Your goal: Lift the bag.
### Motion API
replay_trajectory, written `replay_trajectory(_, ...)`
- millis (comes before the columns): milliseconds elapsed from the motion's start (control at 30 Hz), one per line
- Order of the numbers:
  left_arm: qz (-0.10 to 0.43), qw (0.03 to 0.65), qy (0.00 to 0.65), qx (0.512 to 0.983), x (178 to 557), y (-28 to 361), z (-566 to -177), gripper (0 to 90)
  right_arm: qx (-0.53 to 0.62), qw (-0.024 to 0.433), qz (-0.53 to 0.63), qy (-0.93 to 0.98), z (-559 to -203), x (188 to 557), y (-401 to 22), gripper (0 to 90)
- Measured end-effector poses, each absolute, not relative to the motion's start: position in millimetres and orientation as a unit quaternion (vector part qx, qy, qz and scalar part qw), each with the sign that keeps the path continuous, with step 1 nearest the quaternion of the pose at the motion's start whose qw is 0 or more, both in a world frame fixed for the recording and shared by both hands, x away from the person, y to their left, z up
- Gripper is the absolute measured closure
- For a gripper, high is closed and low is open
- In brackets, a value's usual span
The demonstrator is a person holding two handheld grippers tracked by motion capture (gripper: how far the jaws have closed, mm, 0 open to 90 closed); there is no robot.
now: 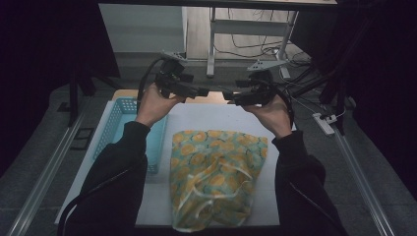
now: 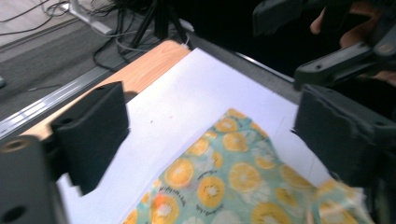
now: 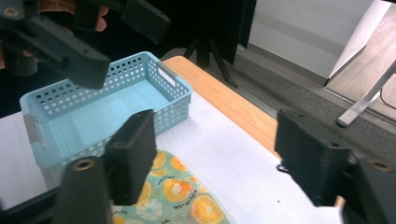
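A cloth printed with orange slices on pale green [image 1: 216, 177] lies crumpled on the white sheet [image 1: 196, 118], near the table's front. Both grippers hang above the sheet's far edge, tips pointing at each other, a small gap apart. My left gripper [image 1: 200, 91] is open, and in the left gripper view [image 2: 212, 140] nothing sits between its jaws; the cloth [image 2: 224, 177] lies below them. My right gripper [image 1: 231, 97] is open too, its jaws [image 3: 222, 158] standing wide over the sheet with a corner of the cloth [image 3: 177, 196] underneath.
A light blue perforated basket [image 1: 113, 128] stands empty at the sheet's left side, also seen in the right gripper view [image 3: 173, 88]. A strip of wooden tabletop [image 3: 233, 107] shows beyond the sheet. Cables and table legs [image 1: 211, 44] lie on the floor farther back.
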State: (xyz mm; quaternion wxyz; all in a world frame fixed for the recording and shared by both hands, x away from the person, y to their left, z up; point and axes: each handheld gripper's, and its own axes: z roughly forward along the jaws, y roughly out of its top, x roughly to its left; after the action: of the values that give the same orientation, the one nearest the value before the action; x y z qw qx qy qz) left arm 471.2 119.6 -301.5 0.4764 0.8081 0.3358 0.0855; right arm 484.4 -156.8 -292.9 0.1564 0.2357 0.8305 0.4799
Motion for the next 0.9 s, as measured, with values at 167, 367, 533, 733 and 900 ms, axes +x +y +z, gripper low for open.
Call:
replay_trajectory(167,0.095,0.462,0.333,0.816,462,120,-314,4.4,0.239,0.159,0.486,0.825,-299,478,-159,21.0)
replay_trajectory(367,0.088,0.469,0.328,0.815,453,124,-325,1.8,0.241,0.155,0.492,0.822,-304,470,-161,16.9)
replay_trajectory(533,0.086,0.463,0.322,0.821,443,126,-337,0.9,0.24,0.148,0.489,0.826,-312,464,-163,15.5)
replay_trajectory(733,0.088,0.459,0.318,0.825,431,127,-348,0.0,0.241,0.145,0.478,0.832,-325,460,-165,14.0)
replay_trajectory(900,0.088,0.458,0.318,0.825,419,132,-358,0.5,0.241,0.141,0.481,0.831,-336,456,-167,12.9)
